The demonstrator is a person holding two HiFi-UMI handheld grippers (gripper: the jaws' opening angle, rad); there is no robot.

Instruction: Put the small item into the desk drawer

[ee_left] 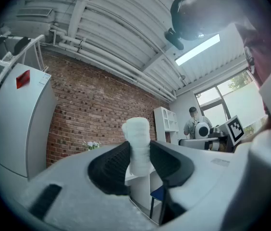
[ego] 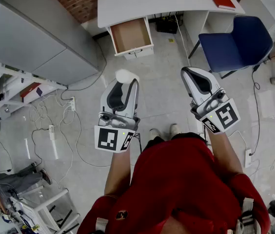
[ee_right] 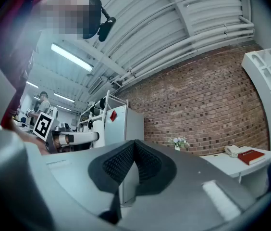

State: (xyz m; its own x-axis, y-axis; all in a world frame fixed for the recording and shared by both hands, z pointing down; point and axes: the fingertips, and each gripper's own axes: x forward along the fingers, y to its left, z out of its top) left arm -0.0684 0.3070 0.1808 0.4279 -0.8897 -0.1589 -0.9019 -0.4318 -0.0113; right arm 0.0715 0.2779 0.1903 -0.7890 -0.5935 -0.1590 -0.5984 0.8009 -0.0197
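White item (ee_left: 137,146) clamped between left gripper (ee_left: 139,159) pads

No readable text, labels or numbers.

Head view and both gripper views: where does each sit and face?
Head view: on the head, steeply down at desk and open drawer; shows left gripper, right gripper, forearms.
Left gripper view: on that gripper, facing brick wall; jaws hold white item.
Right gripper view: on that gripper, facing same wall; jaws shut, empty.
Shared: wall in both gripper views.
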